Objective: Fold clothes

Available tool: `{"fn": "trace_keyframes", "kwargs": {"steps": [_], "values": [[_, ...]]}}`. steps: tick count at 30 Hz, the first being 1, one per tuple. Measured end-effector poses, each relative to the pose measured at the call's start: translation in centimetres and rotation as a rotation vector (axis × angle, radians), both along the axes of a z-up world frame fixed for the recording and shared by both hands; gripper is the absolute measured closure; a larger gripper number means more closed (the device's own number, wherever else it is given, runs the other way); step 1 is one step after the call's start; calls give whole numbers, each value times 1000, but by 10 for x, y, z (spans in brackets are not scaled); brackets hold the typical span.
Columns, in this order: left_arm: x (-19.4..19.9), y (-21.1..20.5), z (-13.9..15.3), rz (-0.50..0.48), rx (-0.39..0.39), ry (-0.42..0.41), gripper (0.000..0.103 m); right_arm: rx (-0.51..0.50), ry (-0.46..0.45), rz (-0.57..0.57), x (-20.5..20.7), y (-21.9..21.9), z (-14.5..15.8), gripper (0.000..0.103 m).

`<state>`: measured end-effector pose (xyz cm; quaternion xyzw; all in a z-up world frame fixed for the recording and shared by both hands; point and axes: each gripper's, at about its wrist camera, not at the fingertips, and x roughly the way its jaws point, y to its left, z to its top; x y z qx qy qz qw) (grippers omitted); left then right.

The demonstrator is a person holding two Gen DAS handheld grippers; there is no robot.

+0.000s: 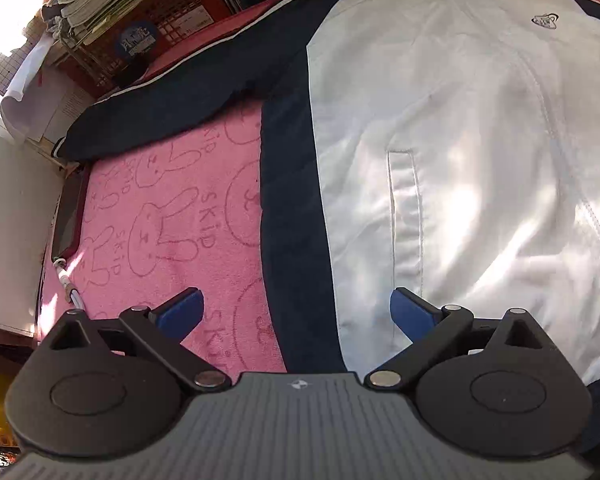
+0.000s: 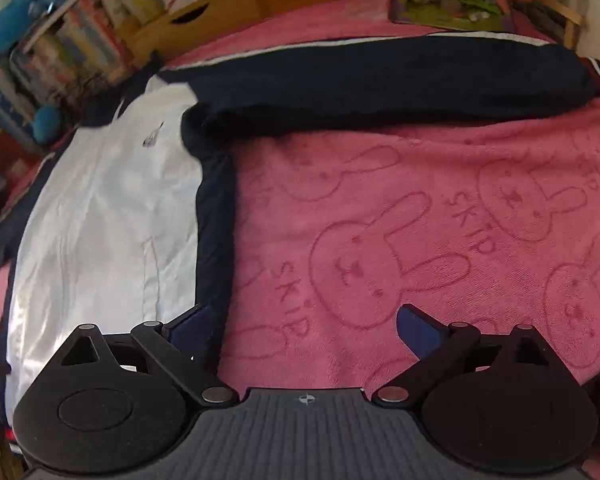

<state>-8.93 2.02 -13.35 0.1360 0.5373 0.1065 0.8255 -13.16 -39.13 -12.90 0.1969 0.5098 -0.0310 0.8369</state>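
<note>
one jacket (image 1: 440, 160) lies spread flat, front up, on a pink blanket (image 1: 172, 220) printed with rabbit outlines and the word "skip". two grippers are in view, one per camera. left gripper (image 1: 297, 312): jaws wide apart and holding nothing, poised over the jacket's lower part, one blue pad (image 1: 182, 312) above the blanket just beside the jacket's navy side panel, the other above the white front near the slit pocket (image 1: 406, 216). right gripper (image 2: 304, 330): jaws likewise wide apart and empty, one pad at the navy edge of the jacket, the other over bare blanket.

the jacket has a white body, navy side panels and two navy sleeves, each counted in one view: one sleeve (image 1: 188, 92) runs outward from the jacket's shoulder in the left wrist view, the other sleeve (image 2: 380, 84) in the right wrist view; both carry a thin white stripe. one small chest logo (image 1: 544, 21) is visible but illegible. the jacket's hem is hidden behind the gripper bodies, and its collar is cut off at the frame edge. beyond the jacket, stacked books (image 2: 72, 48) and a blue plush toy (image 2: 8, 12) appear blurred.
</note>
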Motion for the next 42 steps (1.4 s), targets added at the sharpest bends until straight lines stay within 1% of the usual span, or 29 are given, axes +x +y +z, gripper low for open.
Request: {"fn": "trace_keyframes", "kwargs": {"steps": [1, 3, 5, 7, 9, 12, 13, 14, 15, 16, 18, 20, 21, 24, 26, 28, 29, 30, 31, 32, 33, 34, 37, 38, 39, 40, 42], "values": [[7, -4, 5, -9, -27, -18, 2, 64, -36, -117, 10, -25, 1, 4], [24, -14, 11, -38, -79, -49, 2, 158, -98, -294, 27, -64, -4, 4], [39, -30, 12, -97, -110, -75, 2, 208, -144, -419, 44, -93, -10, 4], [53, -57, 9, -167, -125, -94, 2, 184, -187, -508, 70, -118, -21, 4], [71, -91, 4, -250, -145, -112, 2, 130, -213, -567, 89, -135, -27, 4], [95, -139, -2, -355, -145, -152, 2, -16, -148, -556, 111, -144, -34, 4], [104, -155, -4, -384, -142, -164, 2, -65, -126, -552, 119, -148, -36, 11], [112, -166, -6, -396, -148, -168, 2, -114, -104, -548, 126, -151, -38, 26], [119, -176, -8, -409, -154, -172, 2, -163, -81, -543, 133, -154, -41, 72], [127, -186, -10, -421, -160, -176, 2, -211, -59, -538, 141, -157, -43, 88], [143, -200, -17, -434, -173, -172, 2, -309, -15, -528, 156, -163, -48, 88], [153, -212, -24, -444, -170, -161, 2, -376, -15, -467, 166, -166, -49, 89], [158, -217, -29, -448, -166, -153, 2, -398, -17, -458, 171, -168, -49, 89], [167, -227, -41, -455, -160, -113, 2, -438, -34, -477, 184, -185, -48, 89], [169, -229, -50, -456, -165, -71, 1, -438, -38, -470, 192, -192, -51, 89], [166, -226, -53, -447, -190, -80, 0, -493, -27, -441, 197, -186, -51, 88], [165, -224, -54, -441, -205, -82, 0, -521, -29, -442, 194, -177, -48, 84], [167, -221, -55, -428, -228, -74, 0, -549, -31, -444, 191, -168, -45, 71], [169, -218, -56, -414, -253, -66, 0, -556, -66, -441, 182, -154, -40, 51], [171, -215, -57, -399, -279, -56, 0, -547, -121, -423, 173, -138, -33, 40], [173, -212, -58, -388, -299, -49, 0, -511, -198, -365, 164, -117, -24, 25], [174, -210, -59, -381, -316, -45, 0, -474, -273, -307, 154, -96, -16, 20], [171, -211, -59, -401, -316, -58, 0, -256, -418, 26, 147, -28, -2, 21], [171, -210, -59, -402, -321, -56, 0, -198, -418, 102, 149, -12, -1, 26], [171, -209, -59, -402, -326, -52, 0, -171, -380, 152, 156, 4, -8, 33], [170, -208, -59, -403, -333, -44, 0, -144, -341, 202, 162, 20, -15, 49], [165, -206, -58, -422, -335, -32, 0, -91, -263, 301, 176, 53, -28, 65]]}}
